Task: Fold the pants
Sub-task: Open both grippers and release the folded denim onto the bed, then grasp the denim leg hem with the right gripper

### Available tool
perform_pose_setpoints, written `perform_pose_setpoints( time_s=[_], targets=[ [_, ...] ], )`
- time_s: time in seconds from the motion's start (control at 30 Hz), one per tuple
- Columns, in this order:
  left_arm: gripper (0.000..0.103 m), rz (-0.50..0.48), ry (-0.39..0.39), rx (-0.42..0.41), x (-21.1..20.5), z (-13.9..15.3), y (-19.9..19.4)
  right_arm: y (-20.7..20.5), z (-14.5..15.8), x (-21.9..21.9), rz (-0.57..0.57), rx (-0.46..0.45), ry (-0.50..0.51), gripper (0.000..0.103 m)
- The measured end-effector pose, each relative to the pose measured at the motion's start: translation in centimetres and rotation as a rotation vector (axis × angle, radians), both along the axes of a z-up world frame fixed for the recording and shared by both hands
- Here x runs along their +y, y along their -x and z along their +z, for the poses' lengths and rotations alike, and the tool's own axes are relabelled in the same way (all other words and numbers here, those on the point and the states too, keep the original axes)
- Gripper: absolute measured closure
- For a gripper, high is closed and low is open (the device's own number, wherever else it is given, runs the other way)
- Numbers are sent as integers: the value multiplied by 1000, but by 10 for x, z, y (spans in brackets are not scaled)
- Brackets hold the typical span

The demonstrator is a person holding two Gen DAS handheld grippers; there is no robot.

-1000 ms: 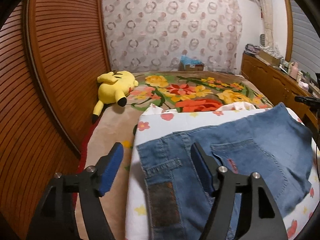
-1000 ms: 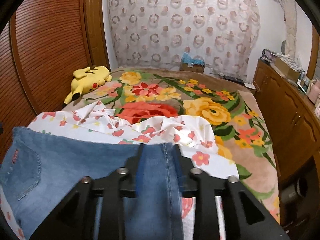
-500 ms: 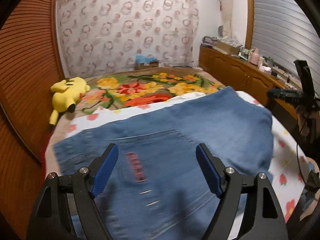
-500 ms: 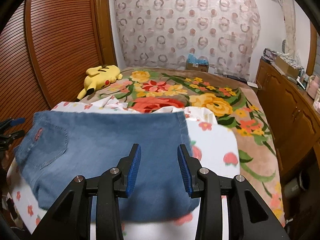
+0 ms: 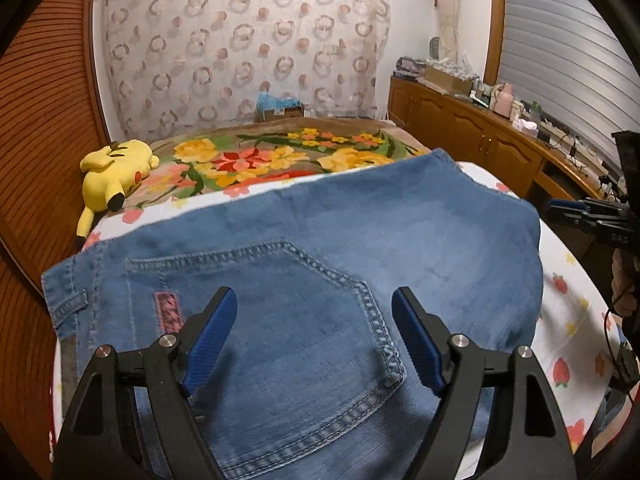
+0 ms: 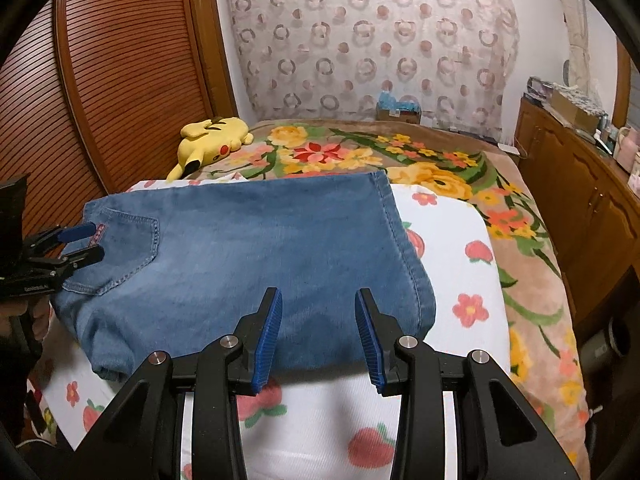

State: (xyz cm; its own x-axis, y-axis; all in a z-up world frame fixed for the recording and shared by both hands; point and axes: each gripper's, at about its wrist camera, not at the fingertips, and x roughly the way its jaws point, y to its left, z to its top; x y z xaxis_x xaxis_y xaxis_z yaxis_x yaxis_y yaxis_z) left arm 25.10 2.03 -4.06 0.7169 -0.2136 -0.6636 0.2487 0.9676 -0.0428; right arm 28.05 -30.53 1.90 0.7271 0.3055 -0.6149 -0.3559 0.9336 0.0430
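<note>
**Both jaws spread and empty over folded jeans**

Jaws of the left gripper [image 5: 314,336] stand wide apart with nothing between the blue pads; they hang over the back pocket [image 5: 288,320] of the jeans [image 5: 360,240], and from its own view I cannot tell whether the fingertips touch the denim. In the right wrist view the same gripper [image 6: 86,242] shows at the far left edge, its two blue tips just at the pocket with the small red tab, held by a hand that is mostly cut off by the frame.

The jeans lie folded into a broad block on a white sheet [image 6: 452,248] printed with red and pink flowers, which is spread over the near end of the bed. The waistband end sits toward the left, the folded edge toward the right.

Further right, the right gripper [image 6: 318,334] is open to a moderate gap, narrower than the left one. Its pads hold nothing; they sit at the near edge of the denim, with bare sheet showing beneath and between them.

Beyond the sheet, a floral blanket [image 6: 440,160] covers the rest of the bed. A yellow plush toy [image 6: 212,140] lies on it by the slatted wooden wall at the left, well apart from the jeans.
</note>
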Motion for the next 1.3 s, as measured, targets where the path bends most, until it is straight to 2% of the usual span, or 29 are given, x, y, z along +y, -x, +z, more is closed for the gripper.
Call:
perform_pose_setpoints(
  time_s=[0.3,0.6,0.8,1.03,1.2,1.3],
  targets=[
    [23,-9,-12,63,-14,-22,-5,-2,-20,3,-28,32,6,64],
    [22,-9,-118,126,-32,-43,-10,-12,-26,-13,-99,62,6,60],
    [20,-13,-90,149,-28,-45,-10,-17,-25,-18,-144,77,-34,52],
    [19,-30,-98,145,-31,-43,-11,-28,-29,-20,-125,112,-60,51],
    [19,-44,-95,129,-19,-32,4,-41,-32,-20,-90,151,-43,51],
    [19,-49,-63,109,-3,-23,20,-48,-31,-22,-73,163,-34,51]
  ],
)
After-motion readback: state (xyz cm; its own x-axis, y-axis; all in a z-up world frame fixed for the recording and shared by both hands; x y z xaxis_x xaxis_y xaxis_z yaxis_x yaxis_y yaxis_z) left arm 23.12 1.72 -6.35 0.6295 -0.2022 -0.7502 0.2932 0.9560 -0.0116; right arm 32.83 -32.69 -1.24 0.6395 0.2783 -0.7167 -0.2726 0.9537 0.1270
